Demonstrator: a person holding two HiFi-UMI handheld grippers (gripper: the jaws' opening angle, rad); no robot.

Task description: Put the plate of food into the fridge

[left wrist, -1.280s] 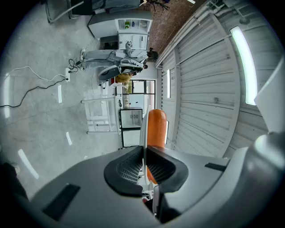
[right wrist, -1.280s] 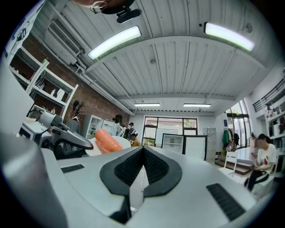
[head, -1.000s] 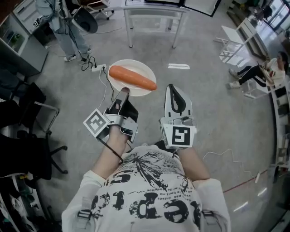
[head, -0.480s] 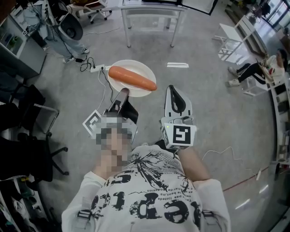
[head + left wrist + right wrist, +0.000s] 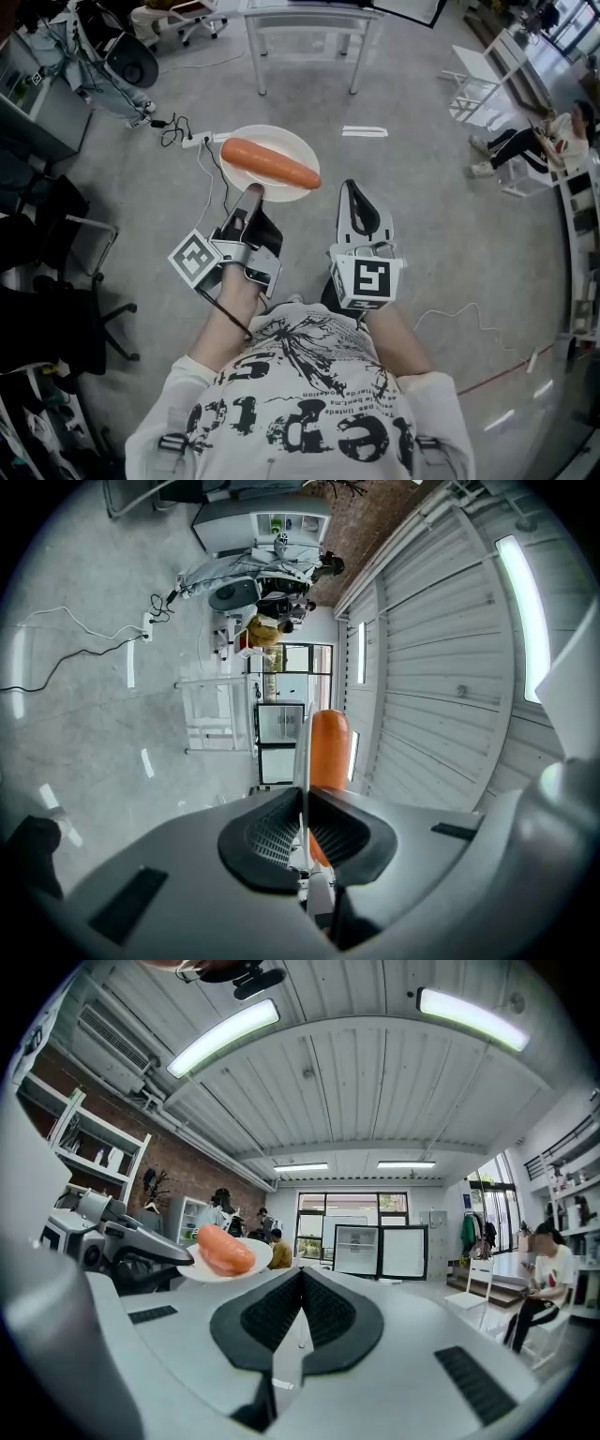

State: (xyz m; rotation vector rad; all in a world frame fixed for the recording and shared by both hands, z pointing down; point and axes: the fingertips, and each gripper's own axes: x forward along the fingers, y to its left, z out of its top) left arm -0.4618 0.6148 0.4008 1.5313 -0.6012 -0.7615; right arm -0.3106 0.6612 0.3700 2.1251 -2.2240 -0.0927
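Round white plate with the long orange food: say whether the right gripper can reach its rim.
Probably yes: the right gripper, shut and empty, sits beside the round white plate with nothing between; the left gripper clamps only the near rim.

The carrot point(image 5: 270, 162) is lying across the plate point(image 5: 281, 138), which is sitting out ahead of the person, its near rim clamped between the jaws of the left gripper point(image 5: 251, 193). The right gripper point(image 5: 357, 187) is pointing forward beside the left one, just right of the plate and apart from it. On the floor below, a power strip point(image 5: 199, 141) is lying left of the plate, a table point(image 5: 309, 17) is standing beyond it, and a chair point(image 5: 473, 80) is standing well off to the right. Along the right gripper's line, a fridge point(image 5: 380, 1251) is standing ahead, right of the plate.
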